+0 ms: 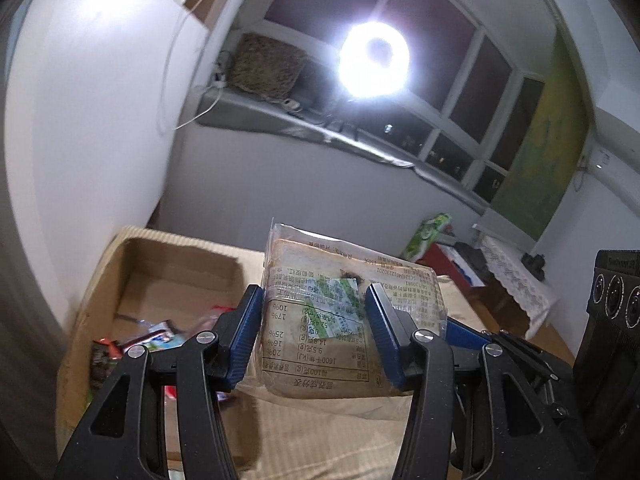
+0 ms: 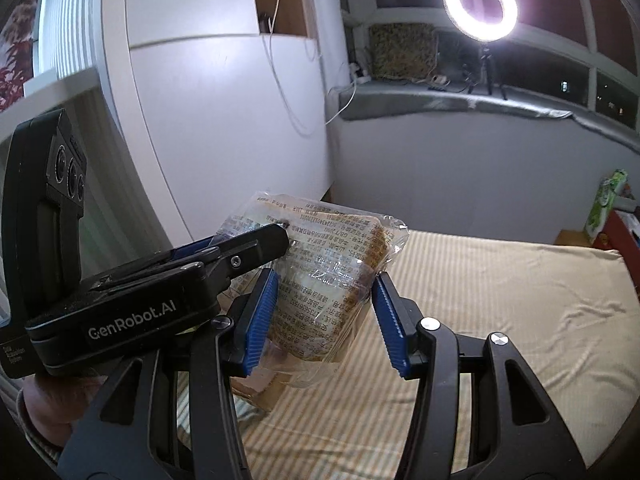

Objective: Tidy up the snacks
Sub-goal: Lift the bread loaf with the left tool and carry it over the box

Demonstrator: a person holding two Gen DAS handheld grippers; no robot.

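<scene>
Both tools grip one clear-wrapped pack of sliced bread [image 1: 344, 316], lifted above the striped bed [image 2: 500, 304]: the left hand-held gripper [image 1: 314, 336] has its blue pads pressed on the pack's two sides. The right hand-held gripper [image 2: 326, 320] clamps the same pack from the other end, its left pad pressed in and its right pad at the wrapper's edge. Below and to the left sits an open cardboard box [image 1: 120, 264] with several snack packets [image 1: 152, 338] inside.
</scene>
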